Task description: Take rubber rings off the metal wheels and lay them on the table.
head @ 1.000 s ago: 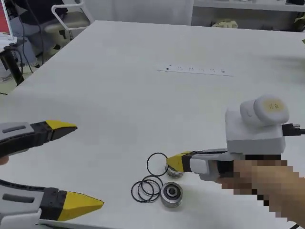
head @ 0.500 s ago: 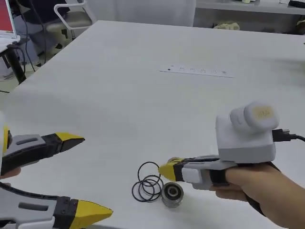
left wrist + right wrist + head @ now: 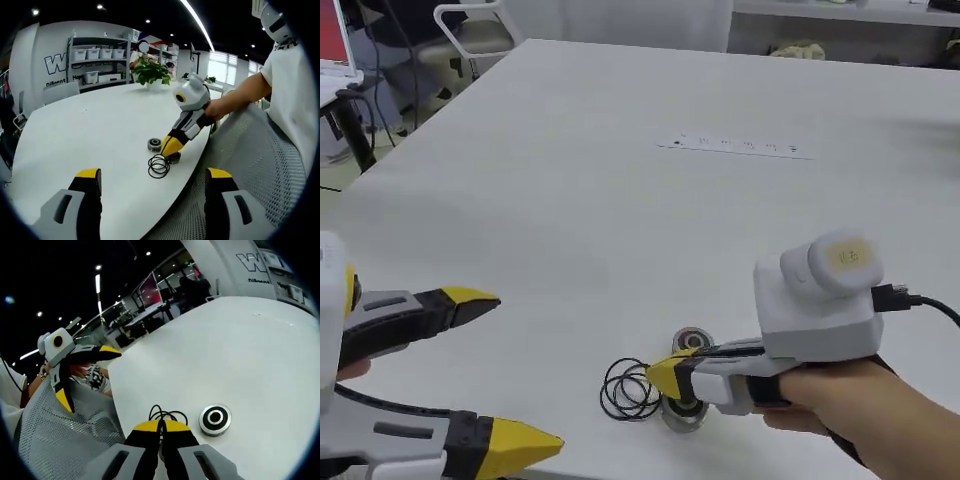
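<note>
Two metal wheels lie near the table's front edge: one wheel [image 3: 692, 340] [image 3: 154, 144] [image 3: 215, 420] just beyond my right gripper, the other wheel [image 3: 682, 414] [image 3: 174, 158] partly under it. Several black rubber rings [image 3: 628, 390] [image 3: 159, 166] [image 3: 167, 415] lie in a loose pile left of the wheels. My right gripper [image 3: 663, 375] [image 3: 167, 147] [image 3: 161, 427] is shut with its yellow tips at the pile's edge, pinching a ring that rests against the others. My left gripper [image 3: 510, 370] [image 3: 152, 181] [image 3: 82, 372] hangs open off to the left, nothing between its jaws.
A white socket strip [image 3: 735, 147] is set into the table [image 3: 570, 200] farther back. Chairs [image 3: 470, 30] stand beyond the far left corner. A person's white shirt and mesh chair [image 3: 260, 150] lie along the near table edge.
My right gripper has drawn toward me and left, bringing the ring it holds down onto the pile. The farther wheel has come out from under its tips. The left gripper stayed open.
</note>
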Demonstrator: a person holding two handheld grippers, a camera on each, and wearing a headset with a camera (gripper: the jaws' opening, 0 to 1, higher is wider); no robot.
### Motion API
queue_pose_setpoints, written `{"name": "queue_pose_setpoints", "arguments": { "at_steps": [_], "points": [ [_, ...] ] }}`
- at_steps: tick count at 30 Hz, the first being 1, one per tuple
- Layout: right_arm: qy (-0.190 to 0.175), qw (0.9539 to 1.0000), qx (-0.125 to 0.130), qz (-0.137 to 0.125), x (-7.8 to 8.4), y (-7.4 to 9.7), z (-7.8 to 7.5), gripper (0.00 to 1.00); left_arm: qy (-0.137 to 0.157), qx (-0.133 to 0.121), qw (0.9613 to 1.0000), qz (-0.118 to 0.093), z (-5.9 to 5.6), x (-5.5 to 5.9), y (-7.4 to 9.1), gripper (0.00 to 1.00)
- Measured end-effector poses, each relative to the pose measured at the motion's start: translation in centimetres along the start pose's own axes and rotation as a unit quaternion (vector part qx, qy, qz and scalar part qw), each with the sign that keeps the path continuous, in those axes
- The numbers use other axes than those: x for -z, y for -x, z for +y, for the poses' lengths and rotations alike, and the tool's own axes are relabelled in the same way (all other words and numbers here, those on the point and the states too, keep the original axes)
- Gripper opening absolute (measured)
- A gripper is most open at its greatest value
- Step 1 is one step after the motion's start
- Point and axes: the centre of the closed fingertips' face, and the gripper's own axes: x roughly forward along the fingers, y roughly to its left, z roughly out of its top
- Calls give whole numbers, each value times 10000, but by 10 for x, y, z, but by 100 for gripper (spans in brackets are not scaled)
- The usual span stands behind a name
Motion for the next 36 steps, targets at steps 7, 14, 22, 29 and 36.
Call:
{"name": "queue_pose_setpoints", "arguments": {
  "at_steps": [7, 14, 22, 29, 36],
  "points": [
    [317, 9993, 215, -45, -1, -3, -4, 0, 2, -73, 10000, -42, 2, -2, 0, 82],
    [524, 9981, 316, 25, 1, -4, -8, 4, -15, -72, 10000, 6, 1, 0, 0, 82],
    [509, 9980, 373, -51, -4, 0, -12, 5, 4, -100, 9999, 17, 2, 0, 0, 81],
    [380, 9978, 470, -286, -17, 9, -19, 5, 50, -129, 9999, 4, 4, 1, 0, 81],
    [335, 9964, 583, -516, -31, 19, -25, 6, 44, -153, 9999, 16, 7, 2, 1, 81]
  ]
}}
